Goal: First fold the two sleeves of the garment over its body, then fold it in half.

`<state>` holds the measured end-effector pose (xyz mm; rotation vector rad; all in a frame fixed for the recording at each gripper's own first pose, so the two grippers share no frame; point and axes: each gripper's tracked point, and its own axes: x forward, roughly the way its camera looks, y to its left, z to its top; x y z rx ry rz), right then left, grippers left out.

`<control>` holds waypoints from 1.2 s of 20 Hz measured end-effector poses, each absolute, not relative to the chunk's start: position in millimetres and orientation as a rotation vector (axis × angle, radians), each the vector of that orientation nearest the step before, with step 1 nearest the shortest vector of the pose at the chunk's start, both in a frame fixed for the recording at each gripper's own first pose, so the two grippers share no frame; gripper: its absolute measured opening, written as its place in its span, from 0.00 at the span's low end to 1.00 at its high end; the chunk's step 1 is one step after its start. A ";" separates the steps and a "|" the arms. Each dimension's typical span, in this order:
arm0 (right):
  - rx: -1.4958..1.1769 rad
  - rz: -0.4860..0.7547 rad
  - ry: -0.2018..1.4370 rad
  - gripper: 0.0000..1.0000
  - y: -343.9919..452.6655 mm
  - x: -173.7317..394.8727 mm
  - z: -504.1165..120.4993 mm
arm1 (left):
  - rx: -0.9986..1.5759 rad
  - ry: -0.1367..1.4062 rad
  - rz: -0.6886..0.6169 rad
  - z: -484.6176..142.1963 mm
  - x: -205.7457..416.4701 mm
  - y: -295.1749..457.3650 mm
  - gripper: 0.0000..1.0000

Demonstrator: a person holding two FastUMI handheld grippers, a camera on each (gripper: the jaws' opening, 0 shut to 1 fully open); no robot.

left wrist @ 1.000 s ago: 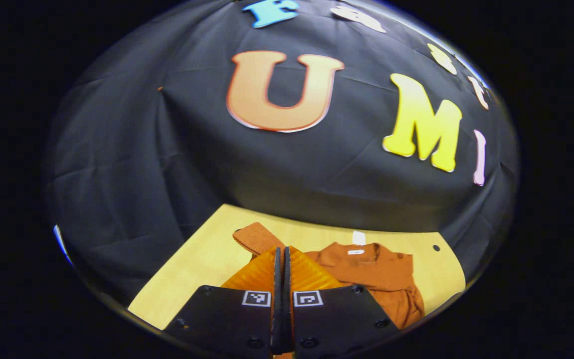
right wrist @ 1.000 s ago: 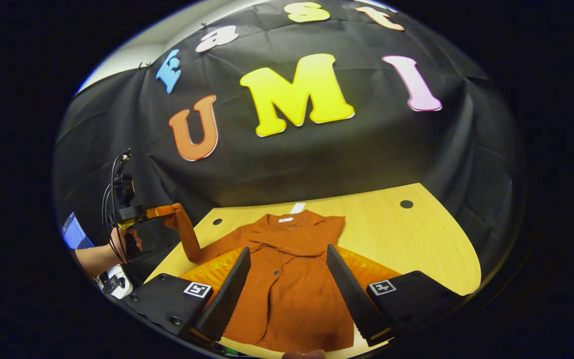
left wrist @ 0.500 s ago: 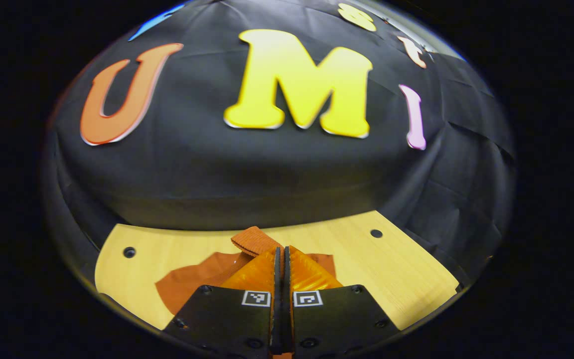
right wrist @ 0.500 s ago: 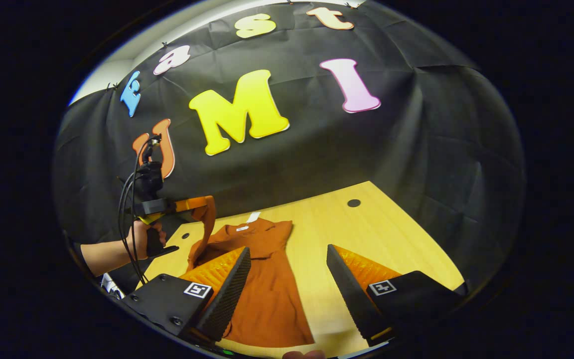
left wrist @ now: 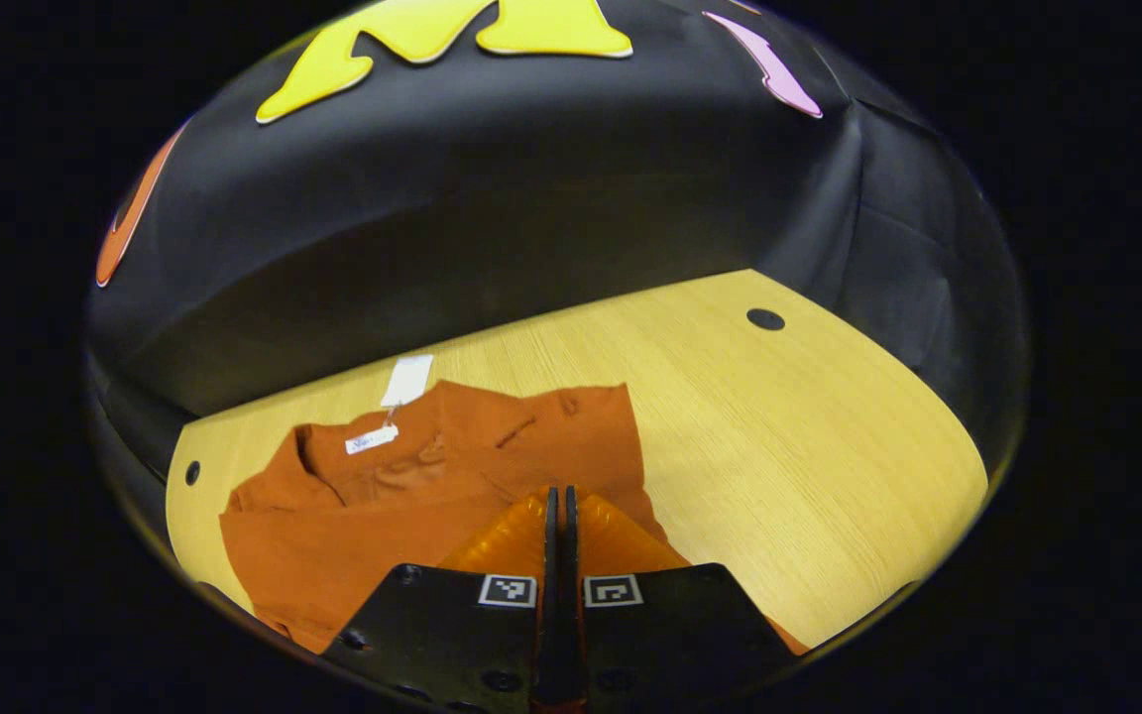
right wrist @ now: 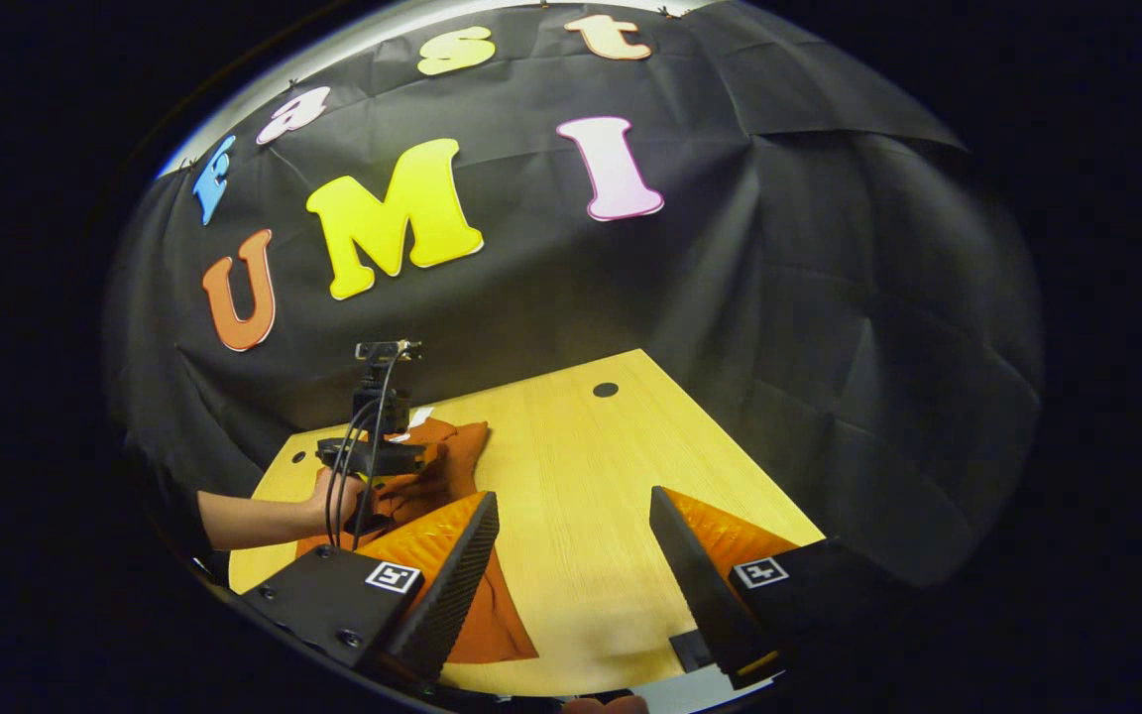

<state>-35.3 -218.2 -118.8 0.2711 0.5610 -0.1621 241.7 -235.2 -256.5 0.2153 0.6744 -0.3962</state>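
The orange garment [left wrist: 452, 486] lies spread on the wooden table [left wrist: 779, 446], collar end toward the booth's black wall, with a white tag [left wrist: 406, 380] poking out past the collar onto the bare wood. Taking the garment as our landmark: in the left gripper view, the left gripper [left wrist: 559, 506] sits right over its body, low and close, fingers pressed together with no gap showing between them. Whether a bit of sleeve cloth is pinched in there is hard to call from this angle, since the fingers cover the spot where they meet the fabric, so I can't say it has hold of anything. A fold of orange cloth lies across the body just beside the fingertips, on the side nearer the collar.

Over in the right gripper view, the right gripper [right wrist: 571, 516] hangs well off to the side of the garment, above bare wood, its two fingers spread wide apart and nothing between them. Only its left finger overlaps the garment's lower edge in the picture. Farther back in that same view, a person's hand [right wrist: 338, 501] grips the left gripper's handle, with cables trailing from it, and that tool is down on the garment's upper half. A small round hole [right wrist: 606, 390] in the tabletop sits beyond the garment, toward the wall.
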 end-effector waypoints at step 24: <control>0.181 0.192 0.475 0.98 -49.5 17.7 -111.0 | -0.035 0.204 -0.026 -29.8 56.6 36.0 0.98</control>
